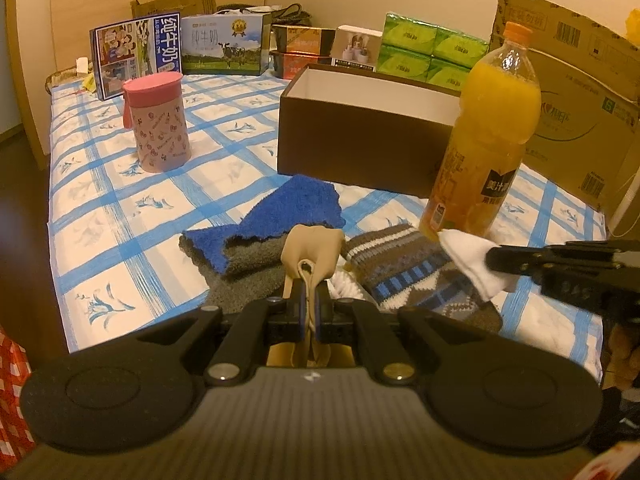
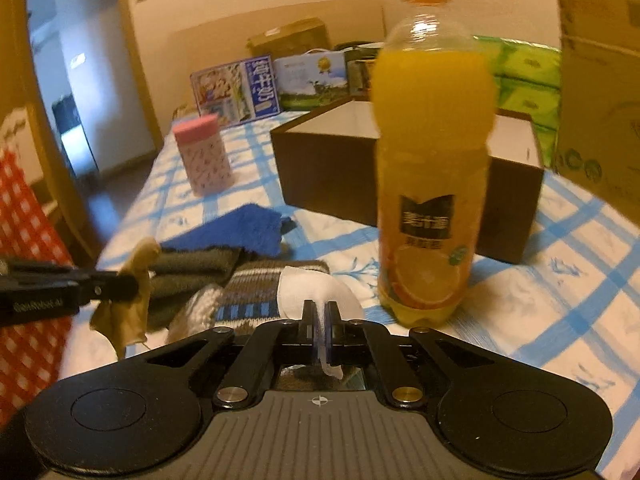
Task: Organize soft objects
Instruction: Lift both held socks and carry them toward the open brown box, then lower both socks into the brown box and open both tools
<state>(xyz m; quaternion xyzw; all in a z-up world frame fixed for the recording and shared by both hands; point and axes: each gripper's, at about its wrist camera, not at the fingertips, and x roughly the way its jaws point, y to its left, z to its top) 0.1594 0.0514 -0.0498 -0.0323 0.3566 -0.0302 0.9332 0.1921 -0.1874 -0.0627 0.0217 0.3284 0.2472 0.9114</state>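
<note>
My left gripper point(image 1: 307, 288) is shut on a beige sock point(image 1: 310, 246) and holds it above the sock pile; it also shows in the right wrist view point(image 2: 132, 280). My right gripper point(image 2: 320, 308) is shut on a white sock point(image 2: 312, 288), seen from the left wrist as well point(image 1: 476, 258). On the bed lie a blue and grey fuzzy sock point(image 1: 280, 216) and a brown, blue and white patterned sock point(image 1: 408, 276). An open brown box point(image 1: 360, 136) with a white inside stands behind them.
An orange juice bottle point(image 1: 488, 140) stands right of the socks, close to the right gripper. A pink lidded cup point(image 1: 158, 120) stands at left. Milk cartons point(image 1: 136, 54), green tissue packs point(image 1: 432, 52) and a large cardboard box point(image 1: 576, 92) line the back and right.
</note>
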